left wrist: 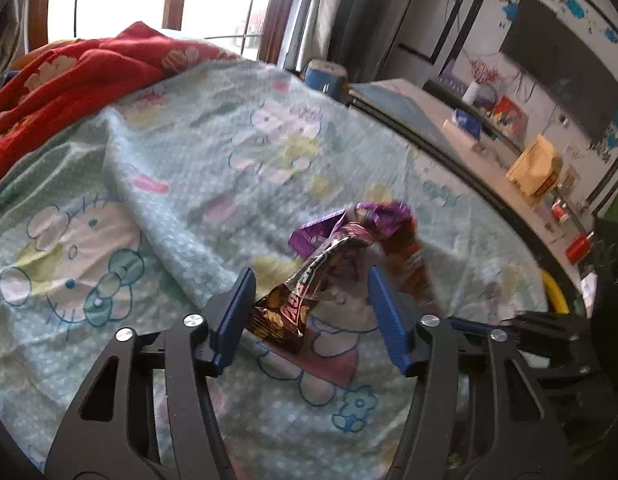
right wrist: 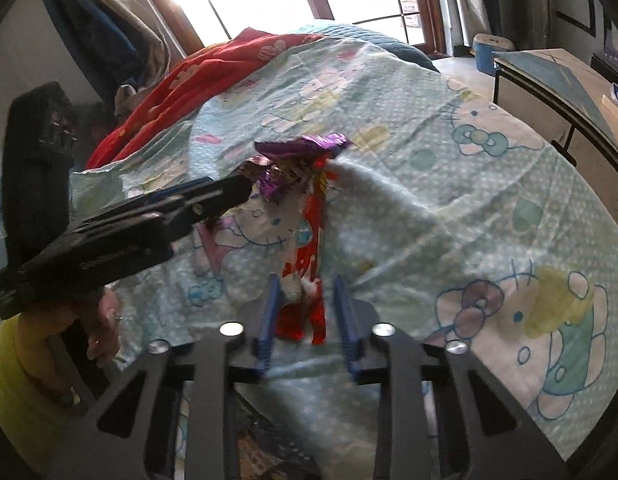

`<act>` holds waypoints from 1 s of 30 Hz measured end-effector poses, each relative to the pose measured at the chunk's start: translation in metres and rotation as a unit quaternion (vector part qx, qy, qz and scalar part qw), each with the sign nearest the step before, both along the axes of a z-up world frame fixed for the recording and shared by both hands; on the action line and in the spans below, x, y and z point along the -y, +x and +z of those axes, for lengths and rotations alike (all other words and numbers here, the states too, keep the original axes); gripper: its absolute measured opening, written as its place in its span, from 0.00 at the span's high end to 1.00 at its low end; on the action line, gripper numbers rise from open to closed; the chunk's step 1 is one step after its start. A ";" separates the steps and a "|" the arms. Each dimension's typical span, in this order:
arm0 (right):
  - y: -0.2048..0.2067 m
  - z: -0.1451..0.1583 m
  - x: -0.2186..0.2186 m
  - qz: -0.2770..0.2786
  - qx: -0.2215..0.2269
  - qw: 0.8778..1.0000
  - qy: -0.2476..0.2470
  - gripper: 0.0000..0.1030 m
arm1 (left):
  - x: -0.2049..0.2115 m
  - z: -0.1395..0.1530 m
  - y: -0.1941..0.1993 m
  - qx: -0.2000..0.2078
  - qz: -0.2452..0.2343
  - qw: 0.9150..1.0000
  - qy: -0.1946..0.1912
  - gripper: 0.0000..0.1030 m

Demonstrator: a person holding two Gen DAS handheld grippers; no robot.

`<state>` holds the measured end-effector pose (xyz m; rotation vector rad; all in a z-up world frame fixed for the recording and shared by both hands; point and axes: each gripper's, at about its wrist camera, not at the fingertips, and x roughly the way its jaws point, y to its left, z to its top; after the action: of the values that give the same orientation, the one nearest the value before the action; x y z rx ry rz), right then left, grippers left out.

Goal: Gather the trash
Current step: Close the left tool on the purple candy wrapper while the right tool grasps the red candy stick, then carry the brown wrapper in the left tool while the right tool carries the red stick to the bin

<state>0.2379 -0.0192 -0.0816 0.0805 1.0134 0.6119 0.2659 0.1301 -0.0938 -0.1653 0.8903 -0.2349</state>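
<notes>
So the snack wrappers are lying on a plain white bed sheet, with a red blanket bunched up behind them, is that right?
Not quite. The sheet is not plain white: it is pale blue-green with dots and cartoon cats, as the left wrist view shows. The rest holds: the snack wrappers lie on it, and the red blanket is bunched up behind them.
</notes>
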 end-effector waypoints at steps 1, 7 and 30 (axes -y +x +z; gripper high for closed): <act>-0.001 -0.001 0.003 -0.002 0.001 1.000 -0.002 0.84 | 0.000 -0.002 0.001 -0.003 0.001 1.000 0.002 0.58; -0.009 -0.002 0.020 -0.015 0.004 1.000 0.001 0.88 | -0.004 -0.004 -0.004 -0.007 0.012 1.000 -0.004 0.76; -0.030 0.015 0.060 -0.046 0.028 0.998 0.012 0.91 | 0.007 0.025 -0.066 0.037 0.046 0.996 -0.066 0.96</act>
<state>0.2078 -0.0788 -0.0662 0.1287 0.9427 0.5399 0.2000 0.1231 -0.0686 -0.3174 0.7922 -0.2119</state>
